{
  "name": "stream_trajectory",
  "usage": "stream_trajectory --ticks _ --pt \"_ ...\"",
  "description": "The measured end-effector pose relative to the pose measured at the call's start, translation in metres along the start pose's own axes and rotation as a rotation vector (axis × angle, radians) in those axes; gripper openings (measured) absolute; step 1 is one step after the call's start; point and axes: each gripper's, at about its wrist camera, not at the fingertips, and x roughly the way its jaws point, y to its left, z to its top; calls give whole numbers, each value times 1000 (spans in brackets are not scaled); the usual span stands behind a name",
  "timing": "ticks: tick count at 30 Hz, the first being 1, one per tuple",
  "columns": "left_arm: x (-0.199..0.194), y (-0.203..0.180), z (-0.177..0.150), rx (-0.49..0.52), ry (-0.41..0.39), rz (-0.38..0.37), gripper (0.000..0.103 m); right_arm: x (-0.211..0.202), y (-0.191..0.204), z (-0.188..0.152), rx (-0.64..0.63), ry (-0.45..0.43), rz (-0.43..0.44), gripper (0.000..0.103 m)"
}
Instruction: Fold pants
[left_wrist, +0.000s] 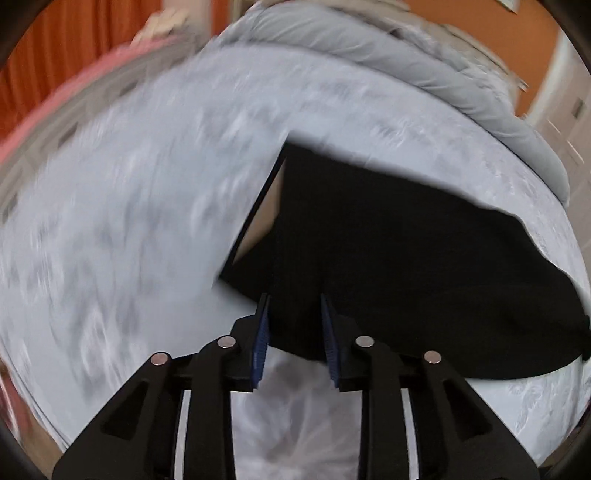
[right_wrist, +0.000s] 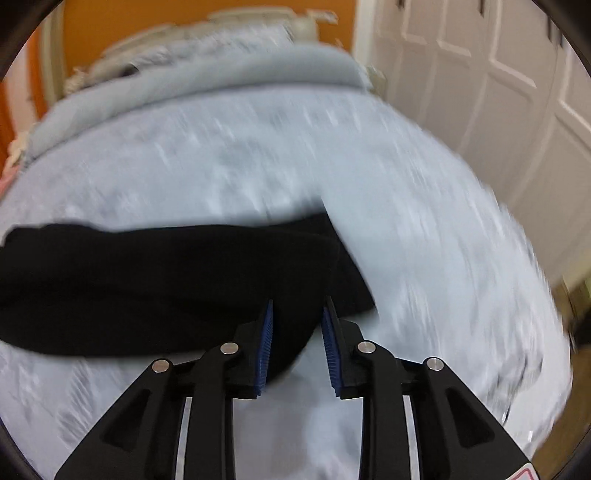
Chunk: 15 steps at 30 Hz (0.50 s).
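The black pants lie on a pale grey patterned bed. In the left wrist view my left gripper has its blue-padded fingers apart, with the near edge of the pants between them. In the right wrist view the pants stretch to the left, and my right gripper straddles their near right corner with its fingers apart. Whether the pads press the cloth I cannot tell. Both views are motion-blurred.
A rolled grey duvet lies along the far side of the bed, also in the right wrist view. Orange walls stand behind. White panelled doors are to the right. A pink cloth lies at the bed's left edge.
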Motion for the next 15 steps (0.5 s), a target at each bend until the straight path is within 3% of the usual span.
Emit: stream_trajectory --ticks 2,3,4,7,9,12,14,15 --pt "-14 12 -8 -79 -17 -62 48 -13 -9 -14 60 -21 6 45" --pt "-23 15 -8 -108 -39 -89 71 -26 -12 -17 88 -52 16 56" --pt "-37 16 -8 -141 -66 -104 94 -39 -11 -19 112 -80 34 62" --pt "-56 8 -4 -200 -88 -169 98 -76 0 -16 175 -153 119 73" --pt "-50 3 -3 -253 -22 -232 98 -89 13 -13 208 -165 205 80" --pt "-7 -5 -5 -411 152 -303 98 -84 33 -3 246 -110 281 80" --pt "16 -9 -8 -462 214 -284 97 -71 43 0 260 -71 263 80" --pt "24 -9 -8 -483 225 -288 90 -59 46 4 274 -46 242 80"
